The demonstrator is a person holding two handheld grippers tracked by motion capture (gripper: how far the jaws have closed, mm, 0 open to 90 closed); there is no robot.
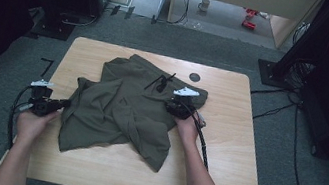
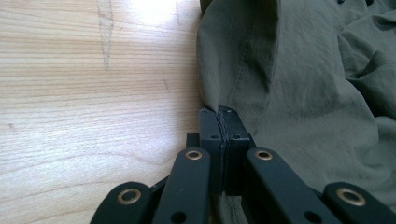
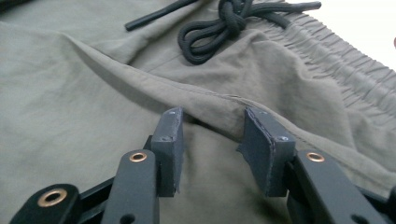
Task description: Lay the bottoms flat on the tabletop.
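An olive-green garment (image 1: 119, 110) with an elastic waistband and a black drawstring (image 1: 161, 82) lies crumpled on the wooden table (image 1: 226, 133). My left gripper (image 1: 62, 103) is at the garment's left edge. In the left gripper view its jaws (image 2: 219, 114) are pressed together with the hem of the garment (image 2: 303, 84) pinched between them. My right gripper (image 1: 178, 106) rests on the cloth near the waistband. In the right gripper view its jaws (image 3: 212, 135) stand apart over a raised fold of the garment (image 3: 70, 93), below the knotted drawstring (image 3: 219, 28).
A small round black disc (image 1: 195, 77) sits in the tabletop behind the garment. Bare wood (image 2: 93, 93) lies left of the cloth. Dark stands and cables (image 1: 295, 114) surround the table on grey carpet. A mug (image 1: 204, 4) stands on the floor far back.
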